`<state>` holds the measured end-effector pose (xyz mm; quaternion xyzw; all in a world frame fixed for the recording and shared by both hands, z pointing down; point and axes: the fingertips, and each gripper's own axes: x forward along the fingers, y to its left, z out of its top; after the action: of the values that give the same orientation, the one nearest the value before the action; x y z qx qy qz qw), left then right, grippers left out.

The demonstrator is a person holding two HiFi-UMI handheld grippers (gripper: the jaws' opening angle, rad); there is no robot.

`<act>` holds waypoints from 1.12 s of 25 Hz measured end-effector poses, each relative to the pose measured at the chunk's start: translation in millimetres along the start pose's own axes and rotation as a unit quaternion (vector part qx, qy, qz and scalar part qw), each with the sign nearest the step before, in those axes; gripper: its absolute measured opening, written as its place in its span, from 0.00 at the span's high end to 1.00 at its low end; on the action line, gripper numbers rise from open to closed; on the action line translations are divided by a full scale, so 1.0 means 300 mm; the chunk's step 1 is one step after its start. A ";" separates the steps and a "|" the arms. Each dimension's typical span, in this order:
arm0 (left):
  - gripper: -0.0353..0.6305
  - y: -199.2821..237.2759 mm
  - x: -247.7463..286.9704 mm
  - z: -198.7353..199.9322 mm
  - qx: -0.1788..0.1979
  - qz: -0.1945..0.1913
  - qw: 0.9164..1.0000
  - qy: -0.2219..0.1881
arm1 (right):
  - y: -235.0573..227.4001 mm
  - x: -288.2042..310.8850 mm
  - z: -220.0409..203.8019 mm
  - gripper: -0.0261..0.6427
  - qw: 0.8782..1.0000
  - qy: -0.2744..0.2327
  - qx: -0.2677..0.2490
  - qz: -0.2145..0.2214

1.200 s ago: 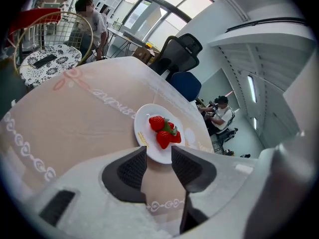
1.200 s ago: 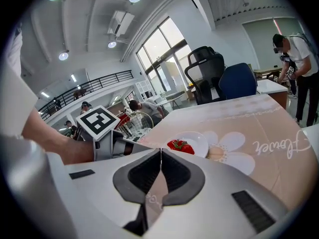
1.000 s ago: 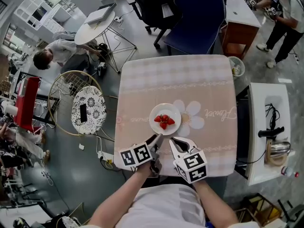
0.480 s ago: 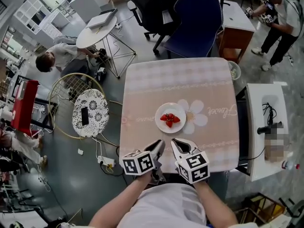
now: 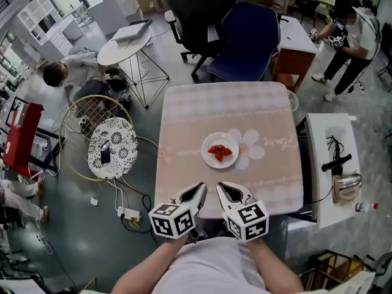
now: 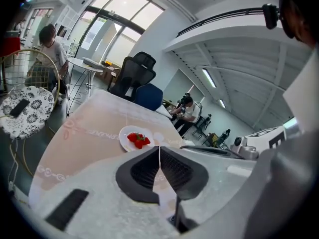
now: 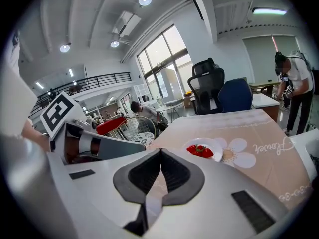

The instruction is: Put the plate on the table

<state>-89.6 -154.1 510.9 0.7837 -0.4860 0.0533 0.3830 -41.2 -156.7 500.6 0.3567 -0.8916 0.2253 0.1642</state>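
A white plate (image 5: 211,158) with red strawberries (image 5: 220,150) rests in the middle of the beige flower-print table (image 5: 184,115). Both grippers hover over the table's near edge, short of the plate and apart from it. My left gripper (image 5: 201,189) has its jaws closing, tips nearly together with nothing between them. Beside it, my right gripper (image 5: 221,188) is shut and empty. In the left gripper view the plate (image 6: 127,132) lies beyond the jaw tips of the left gripper (image 6: 159,148). From the right gripper view the plate (image 7: 215,152) sits ahead and to the right of the right gripper (image 7: 160,152).
A blue chair (image 5: 248,35) and a black chair (image 5: 199,11) stand at the table's far side. A patterned round stool (image 5: 112,147) and a wire frame are at the left. A white side table (image 5: 334,164) stands at the right. One person crouches at left (image 5: 67,72), another stands at top right (image 5: 346,29).
Both grippers have drawn back from the plate toward the table's near edge. The left jaws, wide apart by the plate before, have come together. The plate stays on the table.
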 end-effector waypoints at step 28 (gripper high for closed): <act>0.94 -0.183 -0.133 -0.094 0.192 -0.025 0.981 -0.010 | 0.138 -0.198 -0.053 0.96 0.995 -0.034 -0.028 -0.091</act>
<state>-58.2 -94.2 482.3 0.8553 -0.4503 0.1285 0.2217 -27.3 -88.3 475.3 0.4388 -0.8666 0.1722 0.1639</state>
